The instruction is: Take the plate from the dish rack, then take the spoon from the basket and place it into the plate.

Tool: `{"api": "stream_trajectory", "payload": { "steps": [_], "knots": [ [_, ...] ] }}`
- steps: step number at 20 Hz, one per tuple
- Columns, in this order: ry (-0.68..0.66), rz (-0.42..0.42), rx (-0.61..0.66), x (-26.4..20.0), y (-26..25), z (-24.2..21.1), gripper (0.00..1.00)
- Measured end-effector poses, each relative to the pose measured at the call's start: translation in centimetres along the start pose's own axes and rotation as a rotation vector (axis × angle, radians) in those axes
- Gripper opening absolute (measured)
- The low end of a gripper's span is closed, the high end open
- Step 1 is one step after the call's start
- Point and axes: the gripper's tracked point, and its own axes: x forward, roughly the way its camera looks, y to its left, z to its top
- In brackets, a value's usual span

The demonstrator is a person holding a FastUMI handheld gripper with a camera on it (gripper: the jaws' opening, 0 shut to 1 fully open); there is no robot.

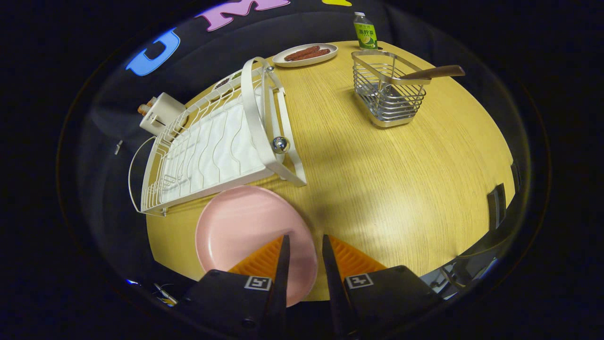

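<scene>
The gripper (pixel 304 243) hung low over the near edge of the table (pixel 377 189), at the bottom centre of the frame, its two fingers a narrow gap apart with nothing between them but a strip of plate rim and wood. It held nothing. The plate (pixel 245 231), pink and bare, lay flat on the table in the lower left, just under and ahead of the fingers, with the left finger crossing over its right edge and its far rim tucked close against the near corner of the rack (pixel 212 146). The rack, white wire with a ribbed drain tray, stretched away to the upper left and stood with no dishes in it; a small shiny ball (pixel 281 144) sat at its right side by the tall hoop frame. Behind the rack, at the left, stood a white boxy appliance (pixel 160 115), too small to tell more of it. Well beyond the fingers, in the upper right, stood the basket (pixel 389 94), a steel wire tub, and the spoon (pixel 432 73) rested in it with its wooden handle poking out over the right rim. At the top centre lay an oval dish (pixel 306 55) with sausages (pixel 307 53) on it, and just right of that, behind the basket, a bottle (pixel 365 31) with a green label stood upright at the table's far edge.
</scene>
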Motion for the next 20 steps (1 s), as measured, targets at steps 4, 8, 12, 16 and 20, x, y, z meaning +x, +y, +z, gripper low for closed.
{"api": "stream_trajectory", "payload": {
  "steps": [4,8,12,16,20],
  "knots": [
    [-0.027,-0.015,-0.061,-0.8,-0.2,0.5,0.75],
    [-0.097,-0.027,-0.105,-2.7,-0.8,2.1,0.85],
    [-0.174,-0.054,-0.188,-5.9,-1.8,4.0,0.86],
    [-0.32,-0.054,-0.231,-10.8,-2.6,9.4,0.82],
    [-0.449,-0.128,-0.286,-14.4,-6.6,15.4,0.74]
  ]
}}
